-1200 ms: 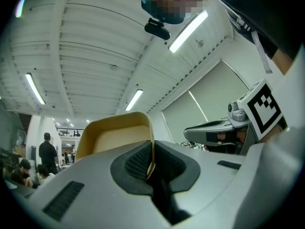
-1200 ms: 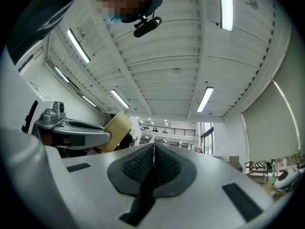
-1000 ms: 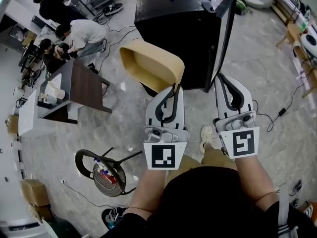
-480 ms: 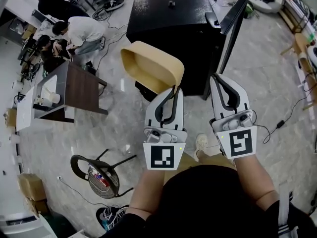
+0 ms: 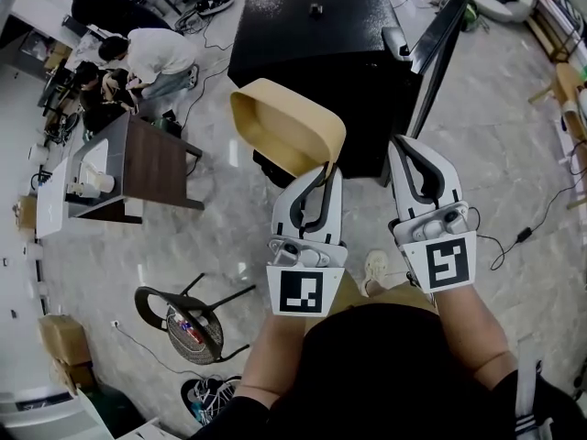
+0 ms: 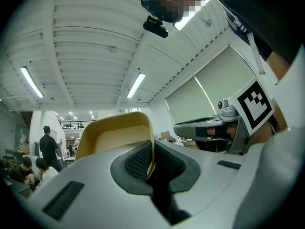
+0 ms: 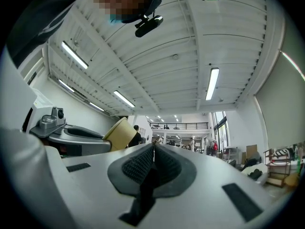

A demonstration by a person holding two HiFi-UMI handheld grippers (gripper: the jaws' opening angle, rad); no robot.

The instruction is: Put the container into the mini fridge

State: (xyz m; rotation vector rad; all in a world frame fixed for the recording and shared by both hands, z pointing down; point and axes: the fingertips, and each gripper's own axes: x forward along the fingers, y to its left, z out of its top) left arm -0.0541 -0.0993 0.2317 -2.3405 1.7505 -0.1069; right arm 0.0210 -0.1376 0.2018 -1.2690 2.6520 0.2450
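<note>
Container [image 5: 284, 126] is clamped by its rim in left gripper [image 5: 324, 172], centre of frame, held up just short of mini fridge [image 5: 312, 35] at top centre. Door [image 5: 440, 53] is swung open, upper right. Right gripper [image 5: 404, 145] is closed on nothing. Vs a sec ago, fridge is seen nearer in frame: approach is under way, insertion not yet begun.

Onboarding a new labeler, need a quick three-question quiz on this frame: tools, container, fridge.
1. Which does the left tool grip? A) a chair leg B) the rim of the tan container C) a cable
2. True or false: the right tool is shut with nothing between its jaws.
3. Fill in: the door of the black mini fridge stands ____.
Key: 1 B; 2 true; 3 open.
</note>
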